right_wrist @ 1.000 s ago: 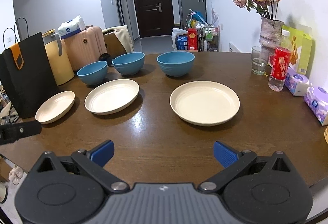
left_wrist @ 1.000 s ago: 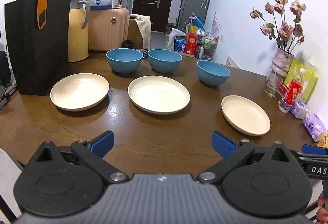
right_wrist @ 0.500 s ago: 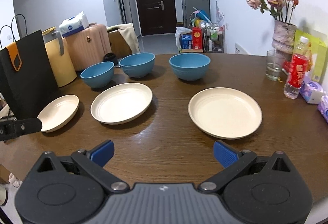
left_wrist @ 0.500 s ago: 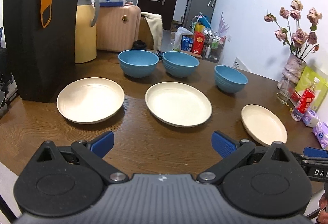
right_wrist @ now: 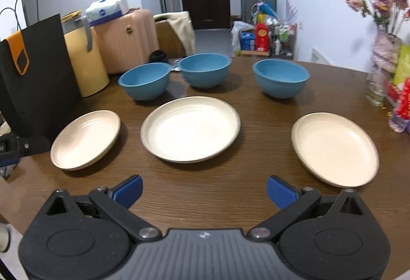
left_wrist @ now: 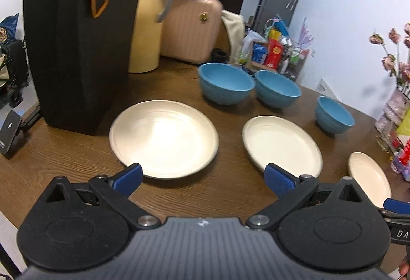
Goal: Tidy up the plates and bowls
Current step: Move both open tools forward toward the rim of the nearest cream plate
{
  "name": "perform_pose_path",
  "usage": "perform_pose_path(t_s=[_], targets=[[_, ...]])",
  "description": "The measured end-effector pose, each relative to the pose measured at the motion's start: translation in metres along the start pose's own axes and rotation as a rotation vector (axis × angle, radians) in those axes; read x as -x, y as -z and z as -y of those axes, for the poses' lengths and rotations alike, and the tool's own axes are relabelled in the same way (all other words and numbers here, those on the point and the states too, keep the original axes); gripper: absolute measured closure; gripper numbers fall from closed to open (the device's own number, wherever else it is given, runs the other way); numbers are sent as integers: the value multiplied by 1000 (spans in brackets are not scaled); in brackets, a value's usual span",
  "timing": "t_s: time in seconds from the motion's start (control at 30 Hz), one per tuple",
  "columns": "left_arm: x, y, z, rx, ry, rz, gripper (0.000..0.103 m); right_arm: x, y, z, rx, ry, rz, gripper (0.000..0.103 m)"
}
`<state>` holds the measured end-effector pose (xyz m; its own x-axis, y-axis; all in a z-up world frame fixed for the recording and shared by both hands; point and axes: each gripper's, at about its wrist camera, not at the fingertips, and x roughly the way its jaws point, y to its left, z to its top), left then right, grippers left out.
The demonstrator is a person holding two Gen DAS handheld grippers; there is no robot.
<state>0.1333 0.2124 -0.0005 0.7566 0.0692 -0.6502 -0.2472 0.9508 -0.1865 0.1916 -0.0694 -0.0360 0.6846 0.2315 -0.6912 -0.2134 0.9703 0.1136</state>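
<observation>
Left gripper point(left_wrist: 202, 176): advanced toward the table's left end within the last second; fingers spread wide, nothing between them, left fingertip point(left_wrist: 129, 175) now overlapping the near rim of the left cream plate point(left_wrist: 164, 137). Contact with the rim not determinable.

Right gripper point(right_wrist: 203, 189): shifted leftward over the same interval, now facing the middle cream plate point(right_wrist: 191, 128); fingers spread wide, empty, short of that plate's near rim.

Right cream plate point(right_wrist: 334, 148): flat on the wooden table point(right_wrist: 230, 193), well apart from the other two.

Three blue bowls, unmoved, in a row behind the plates: left bowl point(right_wrist: 144, 84), centre bowl point(right_wrist: 205, 72), right bowl point(right_wrist: 280, 77). None stacked.

Black paper bag point(left_wrist: 77, 44): upright, just beside the left cream plate; a likely obstruction to any wide swing there.

Status, as judged: nothing yet lifted or nested. Both approaches suggest plate pick-up as the opening step, left cream plate probably first, for stacking onto the middle one.
</observation>
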Motion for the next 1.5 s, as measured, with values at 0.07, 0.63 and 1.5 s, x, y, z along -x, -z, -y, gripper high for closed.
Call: perform_pose_path(t_s=[0.07, 0.63, 1.5], targets=[[-6, -4, -13, -8, -9, -17, 0, -11, -4, -14, -2, -10, -14, 0], [-64, -38, -107, 60, -72, -136, 0, -107, -63, -109, 22, -9, -132, 9], [-181, -68, -155, 151, -111, -419, 46, -236, -74, -172, -85, 41, -328, 59]])
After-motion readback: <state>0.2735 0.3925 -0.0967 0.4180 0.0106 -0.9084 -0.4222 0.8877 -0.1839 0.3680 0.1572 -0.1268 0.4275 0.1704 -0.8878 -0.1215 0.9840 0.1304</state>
